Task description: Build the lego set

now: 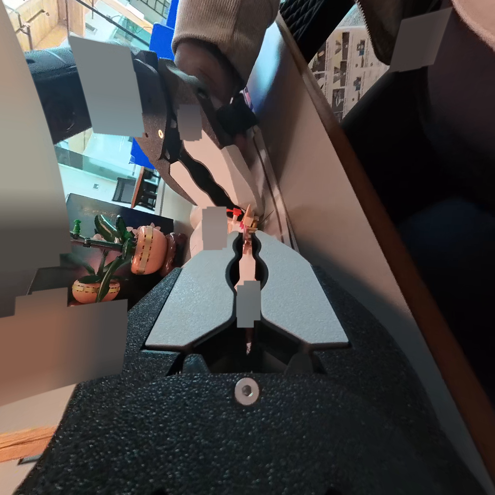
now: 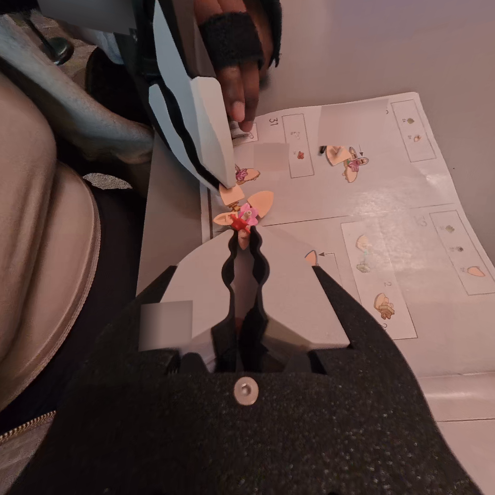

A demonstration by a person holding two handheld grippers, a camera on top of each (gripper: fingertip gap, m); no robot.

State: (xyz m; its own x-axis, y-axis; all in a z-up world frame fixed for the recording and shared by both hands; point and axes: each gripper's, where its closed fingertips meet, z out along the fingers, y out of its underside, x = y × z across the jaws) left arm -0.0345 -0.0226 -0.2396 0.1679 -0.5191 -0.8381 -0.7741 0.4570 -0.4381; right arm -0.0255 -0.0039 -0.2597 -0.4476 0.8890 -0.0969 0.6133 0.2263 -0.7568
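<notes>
A small lego flower (image 2: 250, 214) with peach petals and a pink centre hangs above the instruction sheet (image 2: 361, 203). My left gripper (image 2: 227, 187) comes in from the top of the right wrist view and is shut on one peach petal (image 2: 231, 197). In its own view the left gripper (image 1: 247, 236) pinches the flower (image 1: 247, 227). My right gripper (image 2: 242, 232) is shut with a small red piece (image 2: 238, 224) at its tips, pressed against the flower. A peach petal shows in the gap between its fingers. The right gripper (image 1: 242, 211) meets the flower from the upper left.
The sheet lies on a white table (image 2: 401, 53) close to its edge. A person's hand (image 2: 241, 88) holds the left gripper; their lap (image 2: 40, 214) is just left of the table. A dark box picturing lego plants (image 1: 120, 254) stands at the left.
</notes>
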